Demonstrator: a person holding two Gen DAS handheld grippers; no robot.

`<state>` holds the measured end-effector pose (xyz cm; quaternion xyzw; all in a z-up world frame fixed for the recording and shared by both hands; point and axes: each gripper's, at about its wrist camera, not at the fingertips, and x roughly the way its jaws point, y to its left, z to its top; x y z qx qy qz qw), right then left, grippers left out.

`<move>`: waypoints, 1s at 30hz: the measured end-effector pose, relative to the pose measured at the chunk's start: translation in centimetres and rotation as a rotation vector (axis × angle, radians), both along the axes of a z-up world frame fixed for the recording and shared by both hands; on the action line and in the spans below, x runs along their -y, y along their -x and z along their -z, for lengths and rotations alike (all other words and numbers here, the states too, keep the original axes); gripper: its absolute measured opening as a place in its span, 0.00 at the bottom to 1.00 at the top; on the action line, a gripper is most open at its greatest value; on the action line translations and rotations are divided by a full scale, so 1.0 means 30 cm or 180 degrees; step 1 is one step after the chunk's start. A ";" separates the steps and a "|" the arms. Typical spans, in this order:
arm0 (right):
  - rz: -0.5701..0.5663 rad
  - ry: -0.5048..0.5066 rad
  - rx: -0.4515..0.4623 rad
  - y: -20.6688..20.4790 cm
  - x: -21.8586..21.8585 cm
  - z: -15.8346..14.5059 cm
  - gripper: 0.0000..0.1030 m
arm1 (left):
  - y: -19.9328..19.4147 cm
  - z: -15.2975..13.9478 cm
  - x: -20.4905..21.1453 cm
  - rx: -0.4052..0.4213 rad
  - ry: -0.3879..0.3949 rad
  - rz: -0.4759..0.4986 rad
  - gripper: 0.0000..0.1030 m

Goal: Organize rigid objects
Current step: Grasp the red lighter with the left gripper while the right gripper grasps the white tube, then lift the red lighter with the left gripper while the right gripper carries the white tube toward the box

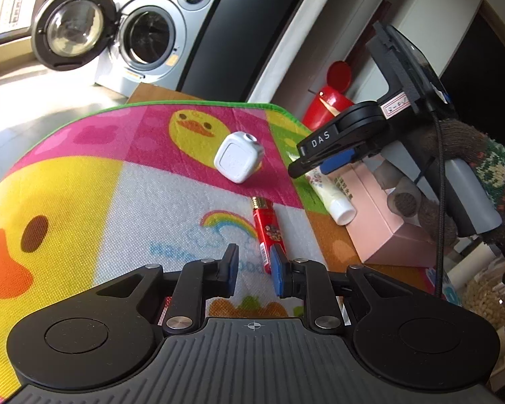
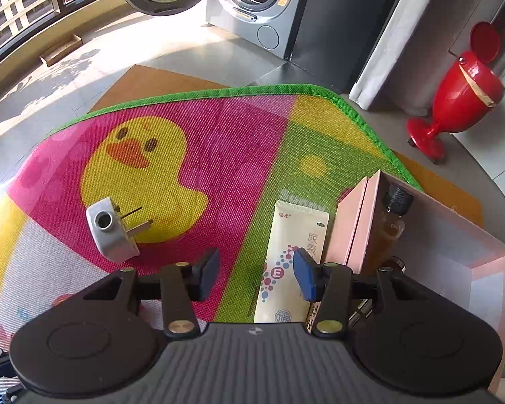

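Left gripper (image 1: 254, 269): jaws apart, empty; red lighter (image 1: 265, 234) just ahead of the right pad.

Right gripper (image 2: 256, 274): jaws apart, empty; cream tube (image 2: 291, 262) beneath, beside pink box (image 2: 488, 269); white plug (image 2: 111, 234) ahead-left.

Step judged: picking loose items. Next: close on one, carry it boxward.

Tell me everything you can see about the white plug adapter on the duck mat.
The white plug adapter is a rounded, plastic-looking cube with a round socket hole on one face and metal prongs jutting from another. It lies tipped on the pink part of the play mat, at the printed duck's edge. Nothing else touches it; both grippers and the red lighter are apart from it.
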<state>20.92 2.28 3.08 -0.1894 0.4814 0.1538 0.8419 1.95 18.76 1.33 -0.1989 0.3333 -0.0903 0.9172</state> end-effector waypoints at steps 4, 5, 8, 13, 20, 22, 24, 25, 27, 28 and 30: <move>-0.0102 0.0653 0.0449 0.016 -0.066 0.054 0.43 | 0.002 0.004 -0.005 -0.0007 -0.0017 -0.0024 0.22; -0.0115 0.0693 0.0462 0.014 -0.068 0.059 0.42 | 0.000 0.005 -0.009 -0.0013 -0.0018 -0.0043 0.22; -0.0129 0.0688 0.0400 0.014 -0.069 0.054 0.39 | -0.003 0.003 -0.028 -0.0021 -0.0015 -0.0109 0.22; -0.0299 0.0612 0.0338 0.086 -0.053 0.047 0.27 | -0.003 -0.007 -0.029 -0.0008 -0.0013 -0.0130 0.22; -0.0512 0.0089 0.0048 0.275 0.025 0.012 0.27 | -0.010 -0.015 0.004 -0.0007 -0.0043 -0.0055 0.22; -0.0599 -0.0083 -0.0038 0.344 0.051 0.006 0.27 | -0.015 -0.017 0.019 -0.0013 -0.0067 -0.0025 0.22; -0.0660 -0.0196 -0.0018 0.410 0.080 0.004 0.26 | -0.024 -0.018 0.035 -0.0026 -0.0110 0.0004 0.22; -0.0691 -0.0233 -0.0002 0.437 0.092 0.007 0.26 | -0.032 -0.017 0.043 -0.0033 -0.0144 0.0020 0.22; -0.0703 -0.0315 0.0055 0.490 0.133 0.010 0.27 | -0.054 -0.016 0.068 -0.0067 -0.0240 0.0052 0.22; -0.0692 -0.0341 0.0089 0.511 0.152 0.012 0.27 | -0.067 -0.015 0.083 -0.0093 -0.0300 0.0075 0.22; -0.0651 -0.0332 0.0203 0.547 0.195 0.024 0.39 | -0.096 -0.012 0.117 -0.0131 -0.0454 0.0116 0.22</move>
